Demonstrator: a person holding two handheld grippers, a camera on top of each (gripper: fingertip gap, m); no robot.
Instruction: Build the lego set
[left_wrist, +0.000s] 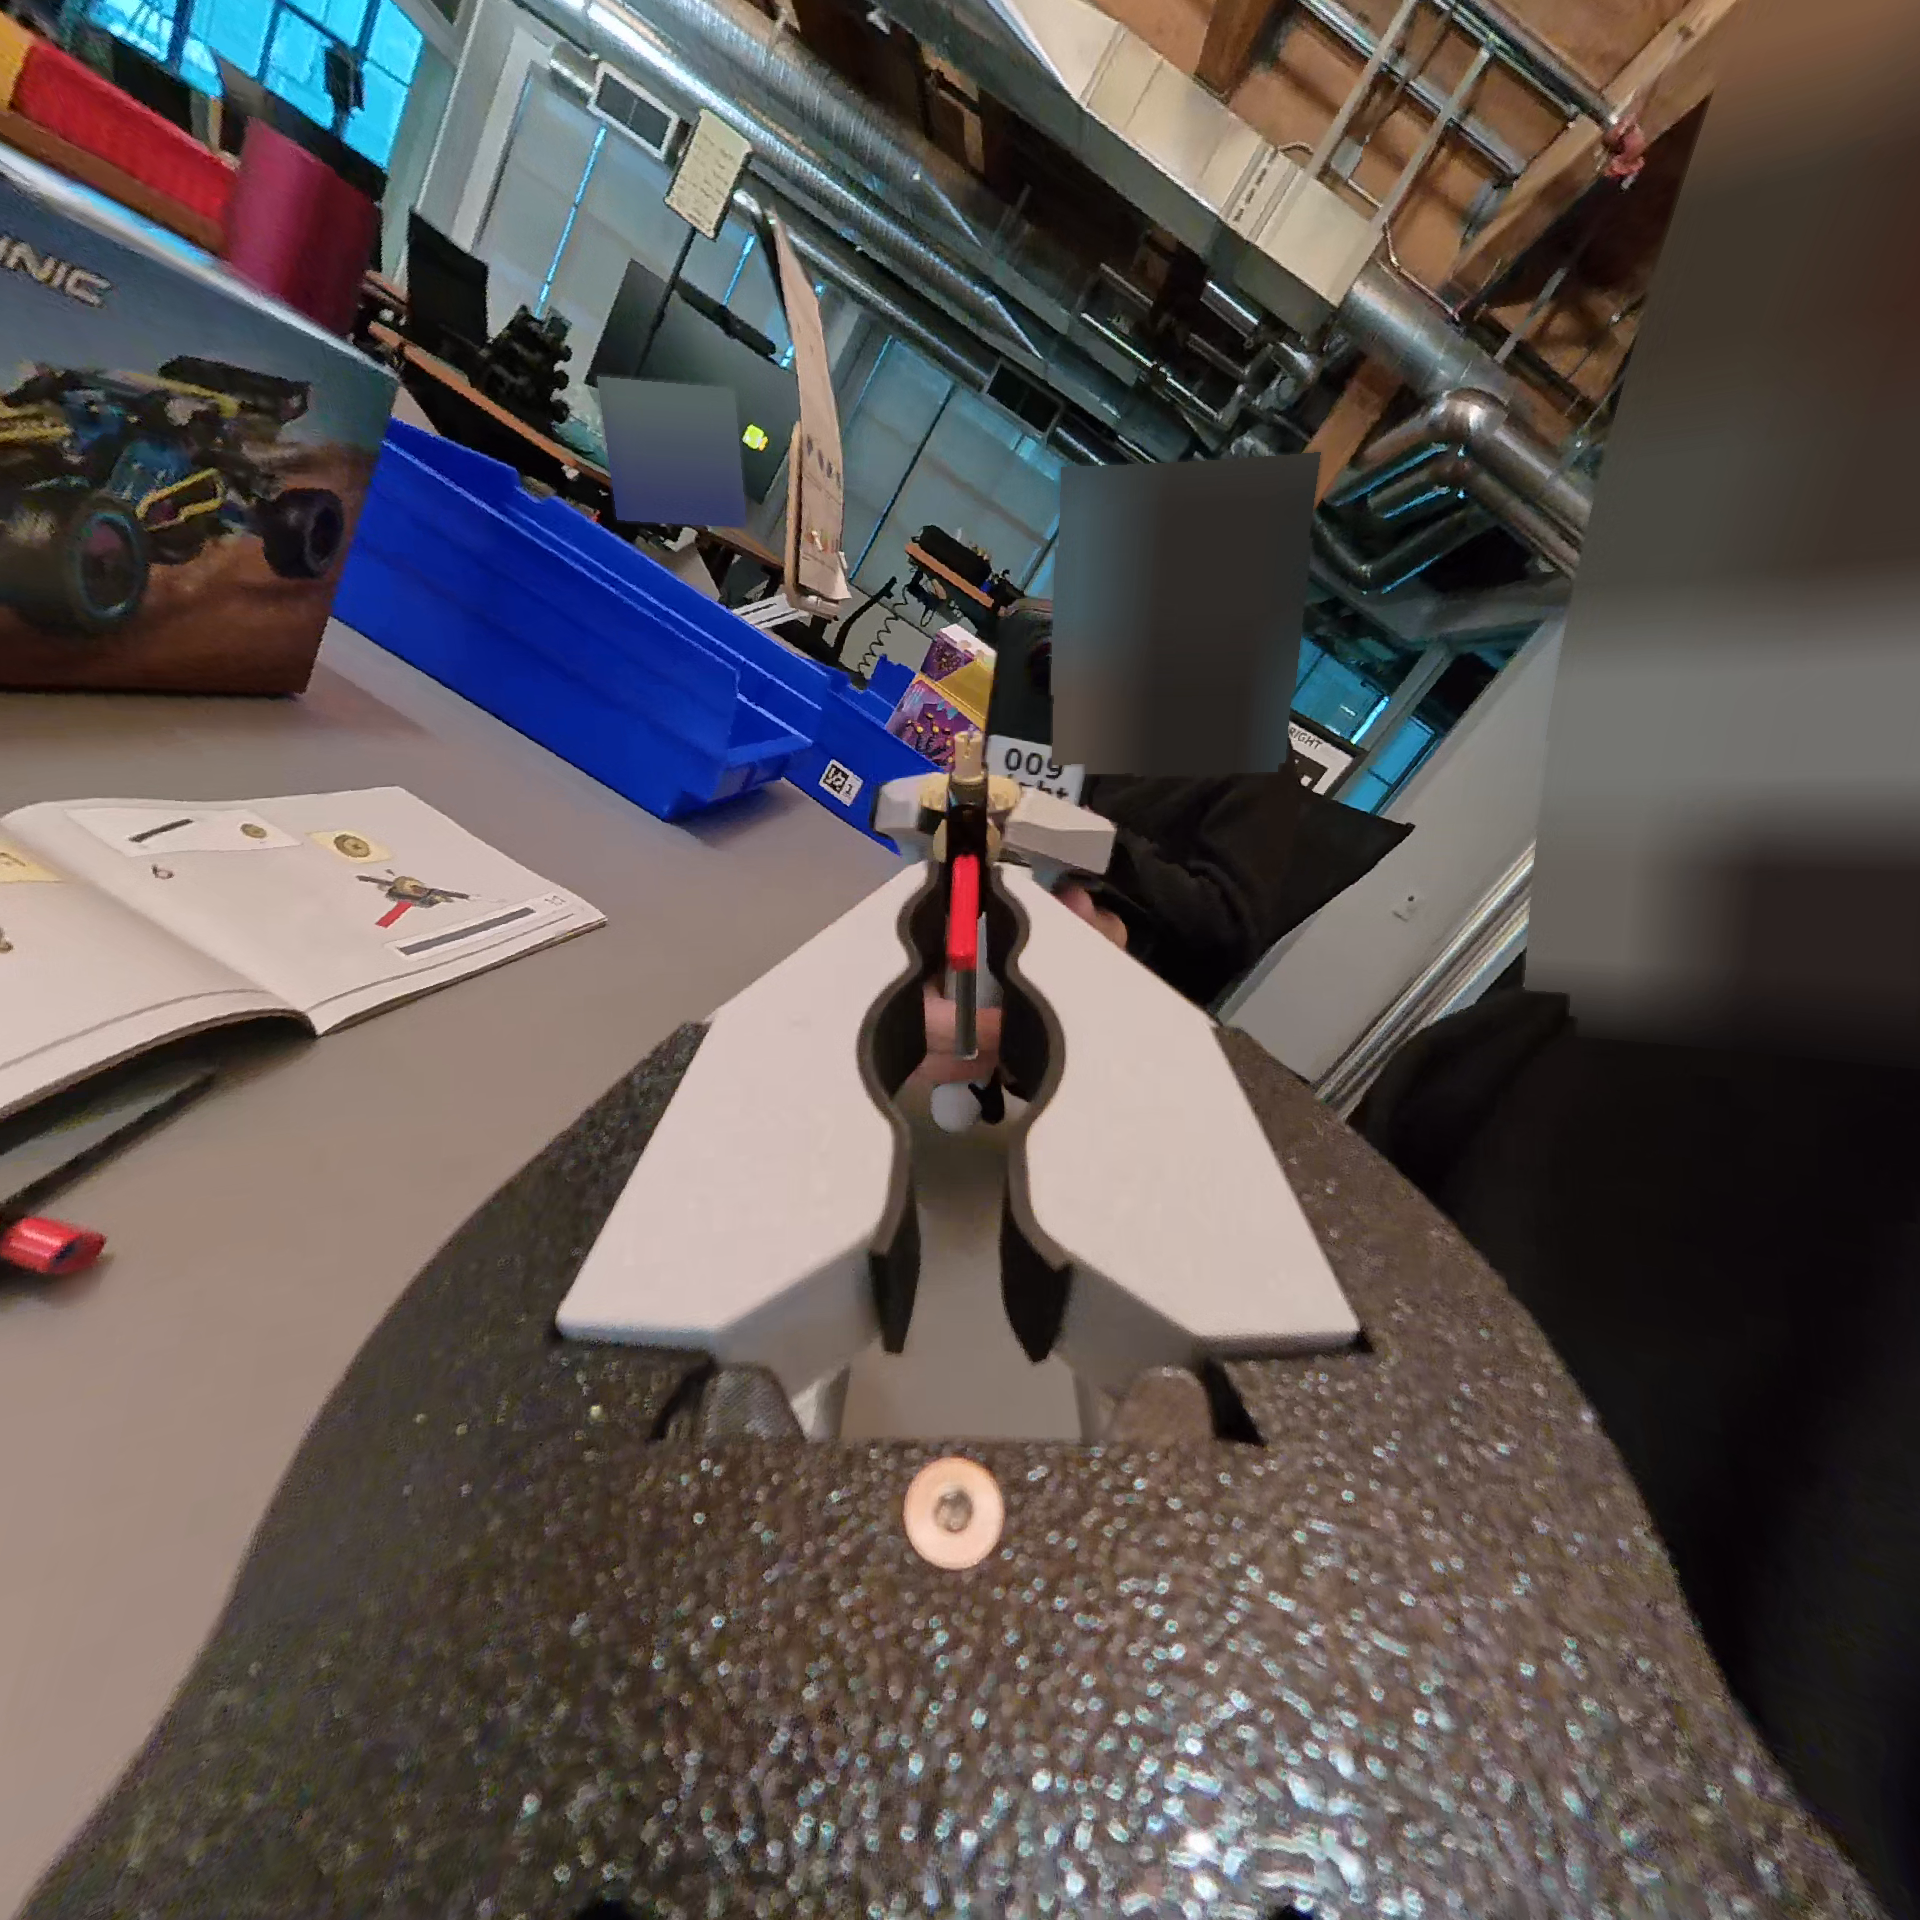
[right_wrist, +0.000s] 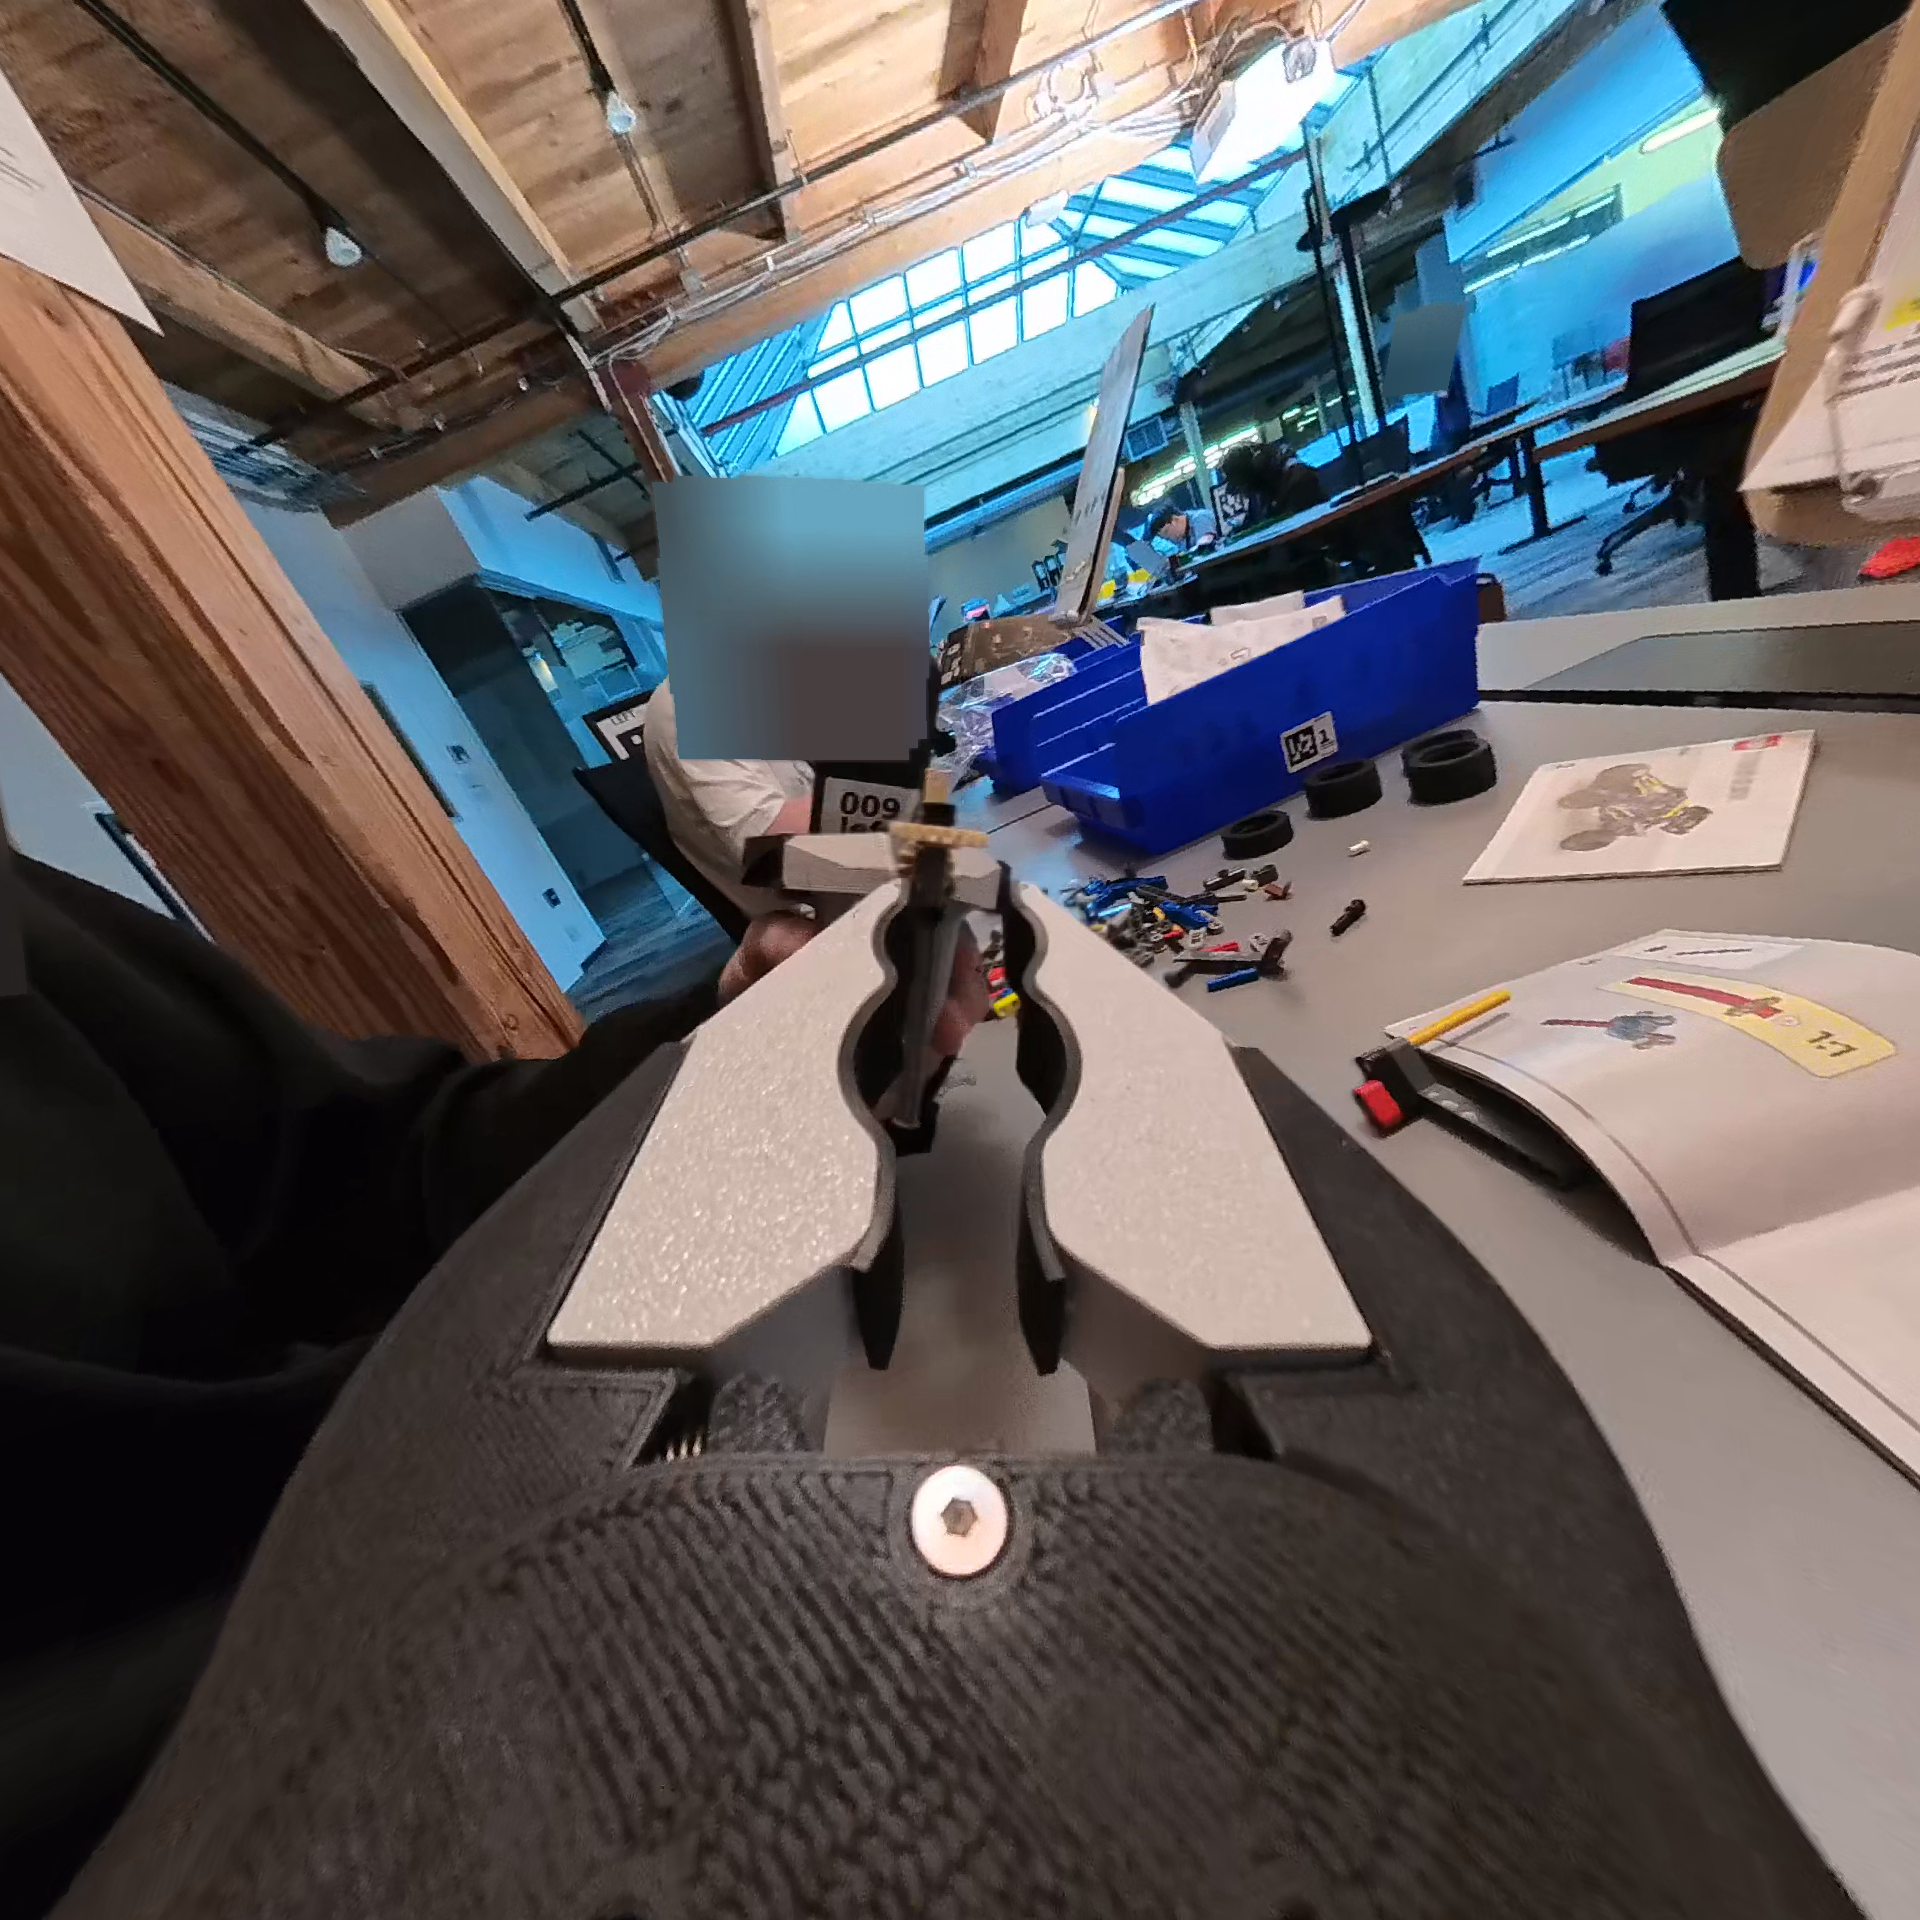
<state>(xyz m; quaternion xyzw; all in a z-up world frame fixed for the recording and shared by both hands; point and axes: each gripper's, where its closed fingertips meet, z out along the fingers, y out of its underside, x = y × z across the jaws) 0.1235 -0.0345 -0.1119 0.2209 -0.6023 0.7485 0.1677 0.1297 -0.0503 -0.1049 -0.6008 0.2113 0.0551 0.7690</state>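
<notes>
A small lego sub-assembly is held in the air between both grippers, which face each other tip to tip. In the left wrist view my left gripper (left_wrist: 961, 878) is shut on its red axle piece (left_wrist: 964, 906), with a black axle (left_wrist: 966, 1013) running back between the fingers. Tan gears (left_wrist: 971, 795) sit at the far end, by the right gripper's grey fingers (left_wrist: 1055, 831). In the right wrist view my right gripper (right_wrist: 940, 894) is shut on the dark axle (right_wrist: 920, 997), just under a tan gear (right_wrist: 940, 836). The left gripper's fingers (right_wrist: 831, 868) are beyond it.
The grey table carries an open instruction booklet (left_wrist: 260, 914) (right_wrist: 1662, 1122), the set's box (left_wrist: 156, 488), blue bins (right_wrist: 1247, 707), black tyres (right_wrist: 1449, 769), a pile of loose parts (right_wrist: 1174, 925), a leaflet (right_wrist: 1642, 810) and a black, red and yellow sub-assembly (right_wrist: 1423, 1060). A wooden post (right_wrist: 208, 727) stands left. Both grippers' tips are close together, under 4 cm apart.
</notes>
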